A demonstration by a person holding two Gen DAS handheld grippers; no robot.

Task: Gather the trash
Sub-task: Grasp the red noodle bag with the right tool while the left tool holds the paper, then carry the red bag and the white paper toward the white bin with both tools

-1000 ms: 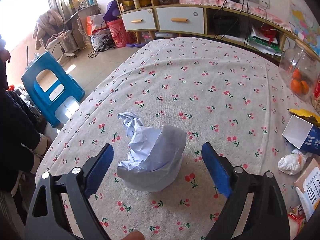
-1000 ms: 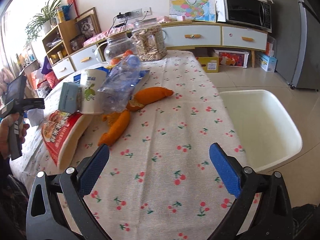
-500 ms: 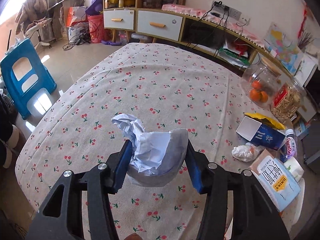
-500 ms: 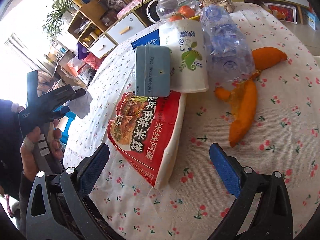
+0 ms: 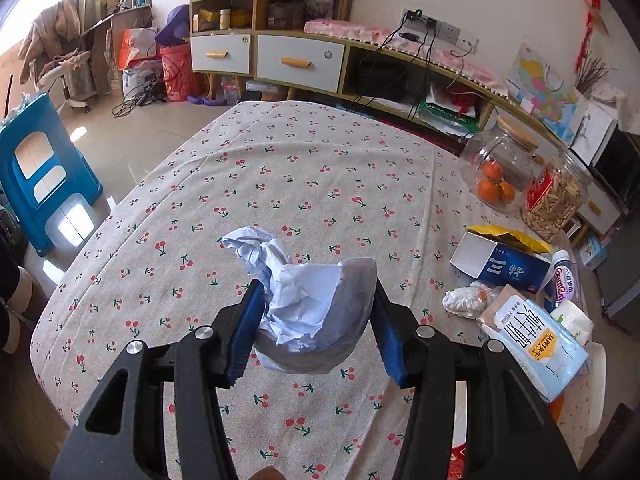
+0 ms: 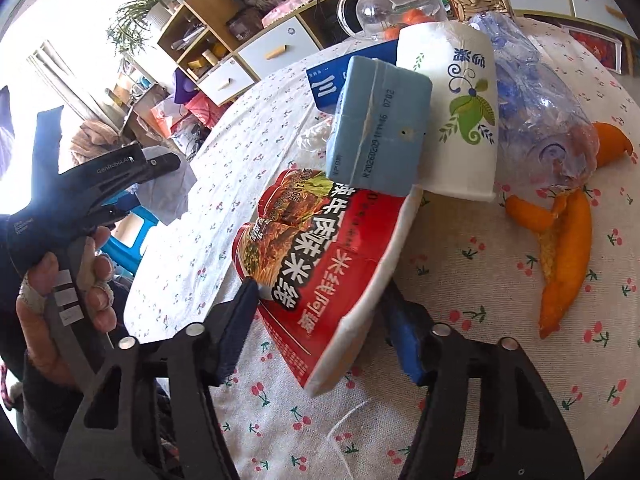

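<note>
Left wrist view: left hand-held gripper (image 5: 316,320) clamps a paper wad (image 5: 308,304) above the desk (image 5: 280,184). Right hand-held gripper (image 6: 324,324), jaws just closing, straddles a red packet (image 6: 320,256) on the desk.

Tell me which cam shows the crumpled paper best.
The left wrist view. The crumpled paper fills the centre there, pinched between the pads of the left gripper above the tablecloth. The right wrist view shows only a small pale wad at the left gripper's tip, side-on and partly hidden.
</note>
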